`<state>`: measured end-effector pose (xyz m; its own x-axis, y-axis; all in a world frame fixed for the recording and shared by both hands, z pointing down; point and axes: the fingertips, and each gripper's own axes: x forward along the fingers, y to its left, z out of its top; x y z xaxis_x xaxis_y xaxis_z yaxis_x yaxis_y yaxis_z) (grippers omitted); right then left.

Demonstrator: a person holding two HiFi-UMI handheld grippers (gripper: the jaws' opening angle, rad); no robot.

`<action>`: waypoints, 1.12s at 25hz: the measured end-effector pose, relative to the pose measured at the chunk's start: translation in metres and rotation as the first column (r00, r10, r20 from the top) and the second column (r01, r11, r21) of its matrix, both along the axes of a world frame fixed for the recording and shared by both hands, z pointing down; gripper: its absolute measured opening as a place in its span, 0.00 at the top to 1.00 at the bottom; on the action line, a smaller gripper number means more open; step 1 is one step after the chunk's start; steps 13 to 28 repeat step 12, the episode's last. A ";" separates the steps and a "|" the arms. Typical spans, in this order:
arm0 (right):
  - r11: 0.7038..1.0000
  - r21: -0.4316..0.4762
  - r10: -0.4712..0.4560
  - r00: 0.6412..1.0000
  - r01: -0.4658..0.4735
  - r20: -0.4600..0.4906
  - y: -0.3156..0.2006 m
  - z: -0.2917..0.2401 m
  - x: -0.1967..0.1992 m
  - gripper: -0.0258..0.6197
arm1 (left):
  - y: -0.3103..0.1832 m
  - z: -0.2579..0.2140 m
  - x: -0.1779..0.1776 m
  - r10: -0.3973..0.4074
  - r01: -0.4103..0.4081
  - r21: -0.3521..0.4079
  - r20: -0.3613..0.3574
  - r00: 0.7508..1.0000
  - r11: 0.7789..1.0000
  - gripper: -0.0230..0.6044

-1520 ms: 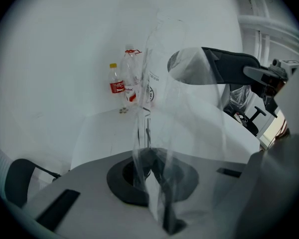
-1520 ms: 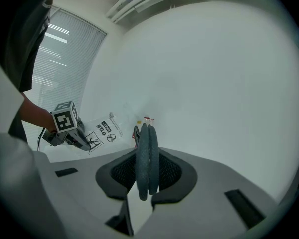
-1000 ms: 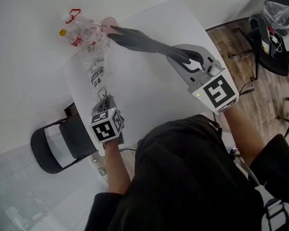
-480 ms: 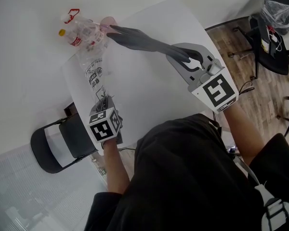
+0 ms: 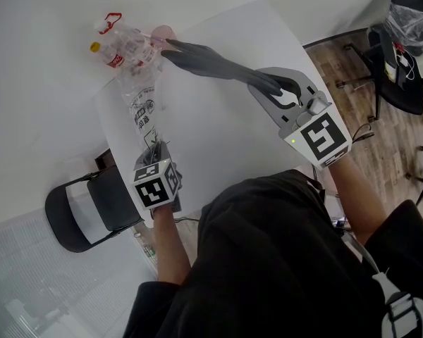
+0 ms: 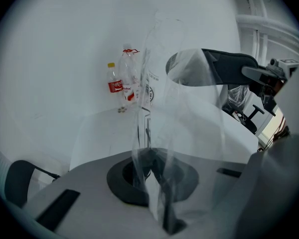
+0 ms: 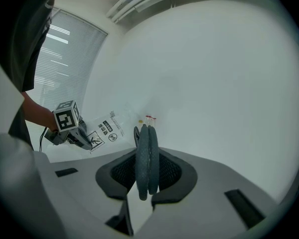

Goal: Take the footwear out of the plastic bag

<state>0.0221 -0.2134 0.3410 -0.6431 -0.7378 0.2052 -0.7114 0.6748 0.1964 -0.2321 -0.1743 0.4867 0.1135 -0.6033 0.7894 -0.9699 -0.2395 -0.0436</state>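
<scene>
On the near-left edge of the white table (image 5: 218, 125), the thin end of a clear plastic bag with black print (image 5: 142, 108) is pinched by the left gripper (image 5: 154, 148), whose jaws are closed tight on the film. From there the bag is stretched away across the table toward a small bunch of clear plastic bottles with red labels (image 5: 120, 48) at the far corner. A pair of flat dark grey shoes with bumpy soles (image 5: 211, 63) is held by the right gripper (image 5: 268, 84). The two shoes are pressed flat together, and the jaws are closed on them at one end. The shoes reach out over the table, and most of their length is out in the open. Their far tip is seen right at the bag's open mouth, beside the bottles. In the left gripper view some clear film is seen across that tip, but whether the tip is inside the bag cannot be told for sure. A black chair (image 5: 92, 213) is seen below the table's left edge, and a wooden floor (image 5: 335, 58) is seen at the right.
</scene>
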 end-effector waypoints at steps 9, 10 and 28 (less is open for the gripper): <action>1.000 0.000 -0.008 1.000 0.008 -0.006 0.000 0.000 -0.001 0.84 | 0.001 -0.001 0.000 -0.001 0.001 0.003 0.000 1.000 1.000 0.93; 1.000 0.000 -0.009 1.000 0.009 -0.006 0.000 0.000 -0.001 0.84 | 0.001 -0.001 0.001 0.000 0.000 0.004 0.000 1.000 1.000 0.93; 1.000 0.001 -0.010 1.000 0.010 -0.006 0.000 0.000 -0.001 0.84 | 0.001 -0.001 0.001 0.002 -0.002 0.006 0.000 1.000 1.000 0.93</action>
